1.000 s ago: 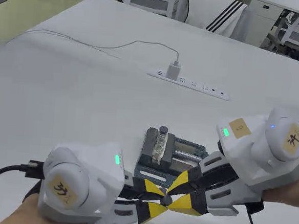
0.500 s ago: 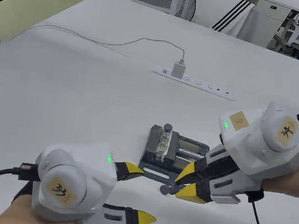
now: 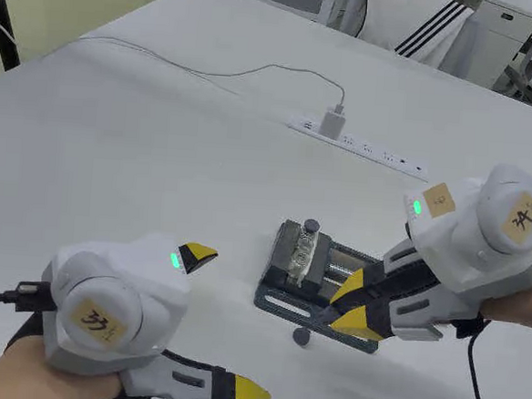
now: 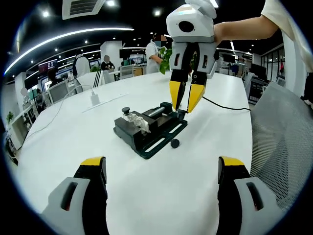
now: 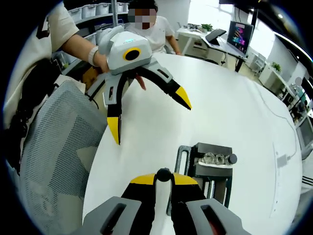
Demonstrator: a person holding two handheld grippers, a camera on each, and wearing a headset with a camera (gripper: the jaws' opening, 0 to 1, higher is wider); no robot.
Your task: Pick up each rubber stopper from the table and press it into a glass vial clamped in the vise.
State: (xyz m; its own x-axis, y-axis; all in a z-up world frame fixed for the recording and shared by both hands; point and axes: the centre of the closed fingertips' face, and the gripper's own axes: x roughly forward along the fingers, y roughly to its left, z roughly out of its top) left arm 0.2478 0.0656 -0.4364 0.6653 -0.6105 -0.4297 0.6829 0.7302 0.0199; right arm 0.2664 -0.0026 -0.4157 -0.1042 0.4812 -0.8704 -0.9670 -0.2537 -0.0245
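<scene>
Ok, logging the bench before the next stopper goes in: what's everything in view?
table: one, white, underneath
vise: one, dark grey, mid-table
glass vial: one, clear, clamped in the vise
fitted rubber stopper: one, dark, atop the vial
loose rubber stopper: one, dark, on the table beside the vise
power strip: one, white, beyond the vise
charger: one, white, plugged into the power strip
cable: one, white, from the charger
left hand-held gripper: one, white, yellow-tipped, open wide
right hand-held gripper: one, white, yellow-tipped, narrowly open by the loose rubber stopper
</scene>
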